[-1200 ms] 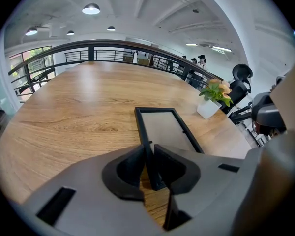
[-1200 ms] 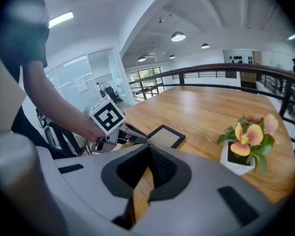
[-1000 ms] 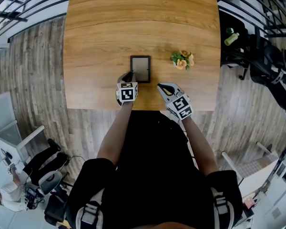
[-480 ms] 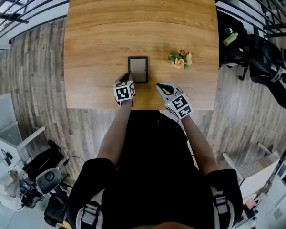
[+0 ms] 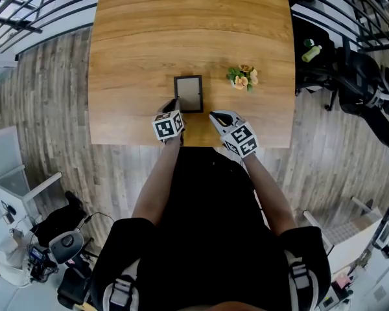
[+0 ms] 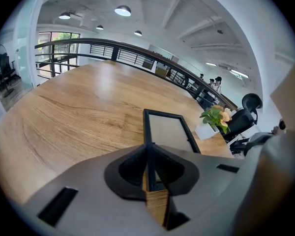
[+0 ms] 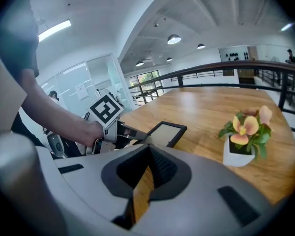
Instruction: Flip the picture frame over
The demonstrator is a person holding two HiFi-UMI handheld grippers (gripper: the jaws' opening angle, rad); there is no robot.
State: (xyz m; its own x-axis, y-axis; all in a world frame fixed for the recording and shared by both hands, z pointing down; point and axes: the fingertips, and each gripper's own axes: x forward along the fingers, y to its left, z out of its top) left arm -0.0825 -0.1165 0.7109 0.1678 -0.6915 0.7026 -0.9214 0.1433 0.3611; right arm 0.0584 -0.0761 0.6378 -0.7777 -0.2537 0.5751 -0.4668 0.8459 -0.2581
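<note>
While the left gripper (image 5: 176, 103) pinches the picture frame (image 5: 188, 94) at its 7 o'clock corner, the frame rests on the wooden table (image 5: 149, 37) near the 6 o'clock edge, its pale pane facing up inside a black border. That gripper's jaws have just been closing, and the left gripper view shows the frame's left rail running straight between them, the pads pressed on it. Whether the gripped corner is clear of the wood I cannot tell. At about 5 o'clock from the frame, apart from it, the right gripper (image 5: 214, 115) hangs over the table with its jaws together and nothing between them. A small potted flower (image 5: 241, 78) stands at the frame's 2 o'clock.
</note>
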